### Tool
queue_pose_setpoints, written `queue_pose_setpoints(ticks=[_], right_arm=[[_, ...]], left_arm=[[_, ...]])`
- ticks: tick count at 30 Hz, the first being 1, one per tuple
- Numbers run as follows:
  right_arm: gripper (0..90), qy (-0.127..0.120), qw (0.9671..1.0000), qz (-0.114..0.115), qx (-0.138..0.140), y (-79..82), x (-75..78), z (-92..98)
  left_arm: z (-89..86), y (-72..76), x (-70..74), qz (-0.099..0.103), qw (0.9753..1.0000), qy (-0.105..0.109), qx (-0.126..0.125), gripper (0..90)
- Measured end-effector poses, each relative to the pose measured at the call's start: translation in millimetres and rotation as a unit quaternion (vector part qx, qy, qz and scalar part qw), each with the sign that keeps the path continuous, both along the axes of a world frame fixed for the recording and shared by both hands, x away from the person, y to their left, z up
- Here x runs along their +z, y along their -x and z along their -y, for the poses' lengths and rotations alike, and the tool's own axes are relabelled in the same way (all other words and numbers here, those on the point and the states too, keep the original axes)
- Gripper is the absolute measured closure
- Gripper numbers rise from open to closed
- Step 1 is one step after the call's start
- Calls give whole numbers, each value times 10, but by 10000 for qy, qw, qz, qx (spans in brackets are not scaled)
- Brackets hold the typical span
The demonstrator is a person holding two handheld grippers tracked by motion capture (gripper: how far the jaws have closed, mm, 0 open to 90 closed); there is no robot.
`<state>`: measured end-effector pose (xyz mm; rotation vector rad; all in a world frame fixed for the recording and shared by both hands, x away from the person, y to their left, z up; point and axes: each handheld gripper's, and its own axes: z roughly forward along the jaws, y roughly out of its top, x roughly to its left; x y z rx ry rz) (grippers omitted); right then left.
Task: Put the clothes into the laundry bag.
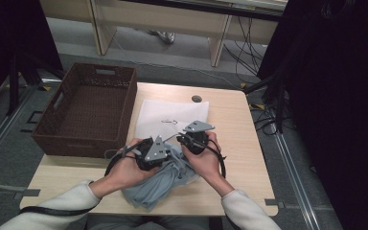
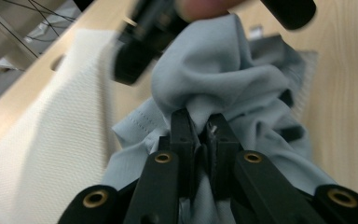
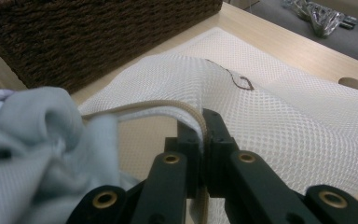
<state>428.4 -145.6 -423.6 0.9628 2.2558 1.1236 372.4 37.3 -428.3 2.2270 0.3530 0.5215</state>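
We read this as a lab or recording room. Our light wood counter (image 1: pixel 230 120) stands alone on grey floor (image 1: pixel 297 158) marked with tape and metal rails. Black curtains (image 1: pixel 345 96) close off the space right of the right tool (image 1: pixel 188 139) and left of the left tool (image 1: pixel 143 152). Loose cables (image 1: pixel 247 43) trail over the floor beyond the tools, under pale bench legs (image 1: pixel 218 45). Each tool carries a grey three-cornered plate.
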Motion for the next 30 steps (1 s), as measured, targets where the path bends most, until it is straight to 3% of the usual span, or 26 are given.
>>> queue_pose_setpoints(ticks=[2,5,11,18,21,24,26,29,30], right_arm=[[878,0,10000,1,-15,7,-5,-11],[878,-30,9999,-152,-19,32,6,-19],[878,-56,9998,-212,4,42,10,-33],[878,30,9998,-105,163,37,19,-36],[878,25,9999,-24,169,40,21,-40],[878,-1,9999,-52,131,44,19,-45],[878,21,9998,-159,101,42,15,-39],[877,-57,9999,-155,3,20,-12,-29],[877,-52,9997,-226,-12,20,-10,-21]], left_arm=[[45,-6,-96,-78,9999,-113,-3,826],[106,-95,-216,-32,9997,-250,28,827],[138,-255,-298,-208,9985,-447,234,831],[163,-382,-355,-286,9968,-424,614,833],[148,-450,-368,-254,9940,-380,995,834],[133,-477,-395,-293,9921,-355,1163,826],[132,-470,-398,-326,9925,-301,1142,770],[104,-365,-318,-68,9970,-176,745,551],[79,-285,-271,-46,9978,13,663,496]])
